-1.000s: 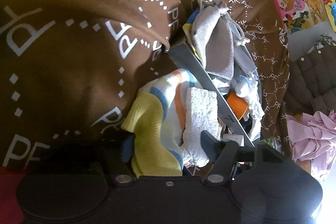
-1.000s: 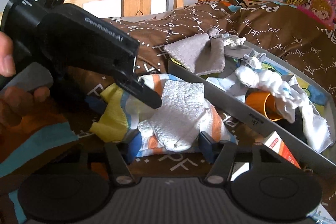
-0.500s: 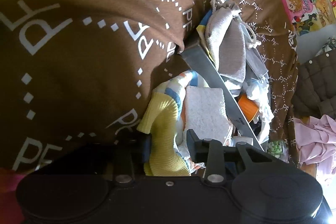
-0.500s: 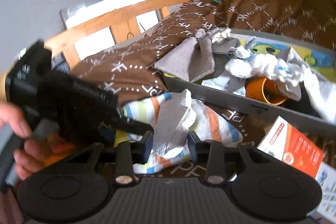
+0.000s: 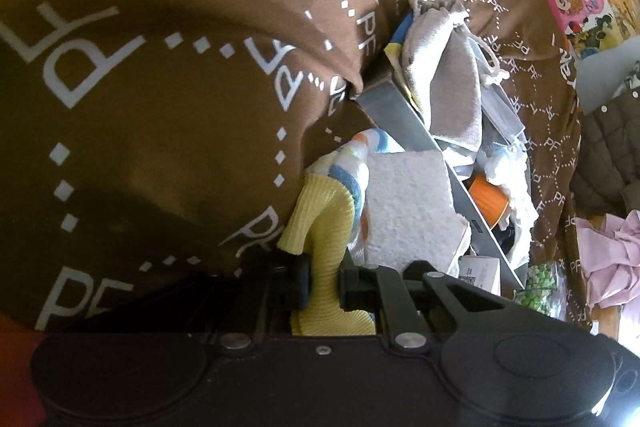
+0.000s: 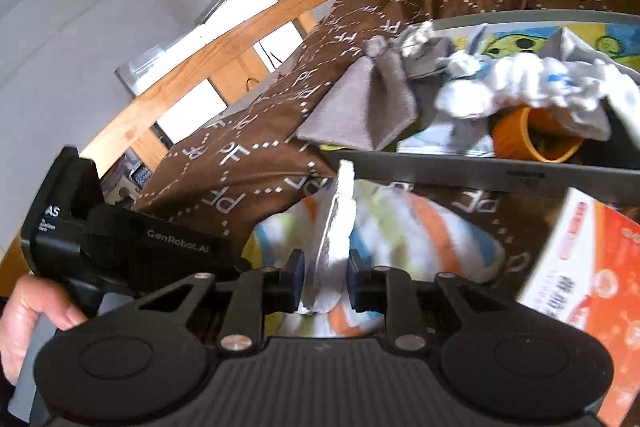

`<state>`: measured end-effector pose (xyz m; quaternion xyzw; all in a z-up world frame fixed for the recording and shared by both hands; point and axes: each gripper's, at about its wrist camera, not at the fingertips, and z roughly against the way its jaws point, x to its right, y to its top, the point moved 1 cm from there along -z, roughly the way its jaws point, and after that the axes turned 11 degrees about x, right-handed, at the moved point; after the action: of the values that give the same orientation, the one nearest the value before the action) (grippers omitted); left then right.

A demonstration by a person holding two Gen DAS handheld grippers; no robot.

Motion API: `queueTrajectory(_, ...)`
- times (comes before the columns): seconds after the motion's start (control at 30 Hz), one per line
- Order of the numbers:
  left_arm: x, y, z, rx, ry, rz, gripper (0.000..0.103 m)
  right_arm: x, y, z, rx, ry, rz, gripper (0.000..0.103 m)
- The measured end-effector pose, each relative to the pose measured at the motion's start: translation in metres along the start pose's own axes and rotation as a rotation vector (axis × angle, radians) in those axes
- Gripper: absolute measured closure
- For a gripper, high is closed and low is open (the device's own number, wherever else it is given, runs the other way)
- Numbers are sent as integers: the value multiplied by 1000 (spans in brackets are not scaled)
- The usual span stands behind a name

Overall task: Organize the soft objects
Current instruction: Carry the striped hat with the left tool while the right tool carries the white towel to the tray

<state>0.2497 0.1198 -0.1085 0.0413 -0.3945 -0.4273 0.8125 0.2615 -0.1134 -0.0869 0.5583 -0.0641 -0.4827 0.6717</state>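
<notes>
My left gripper (image 5: 323, 286) is shut on the yellow cuff of a striped sock (image 5: 320, 223) that lies on the brown bedspread. My right gripper (image 6: 325, 281) is shut on a white textured cloth (image 6: 336, 235), which stands on edge between the fingers; the same cloth shows flat in the left wrist view (image 5: 404, 203). The striped sock (image 6: 424, 231) lies under it. The left gripper's body (image 6: 120, 251) shows at the left of the right wrist view.
A grey bin (image 6: 460, 169) behind the sock holds a grey drawstring pouch (image 6: 360, 107), white crumpled cloth (image 6: 520, 83) and an orange cup (image 6: 532, 139). An orange-and-white box (image 6: 592, 259) lies at right. A wooden bed rail (image 6: 192, 75) runs behind.
Both grippers closed from open: the left onto the sock's yellow cuff, the right onto the white cloth, which now stands on edge. The right view tilted and moved closer.
</notes>
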Motion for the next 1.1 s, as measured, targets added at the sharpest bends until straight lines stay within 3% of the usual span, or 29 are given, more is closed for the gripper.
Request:
queueTrajectory(0.27,8,-1,2,19,4,-56,93,-16,3,8,56,-89,77,87)
queueTrajectory(0.47,35,-9,12,82,-13,-281,95,-18,8,25,94,-157,99,88)
queueTrajectory(0.67,61,-18,37,216,-42,-485,95,-20,17,56,162,-220,121,88)
queueTrajectory(1.1,98,-62,104,359,-194,-672,95,-45,27,129,306,-234,123,88)
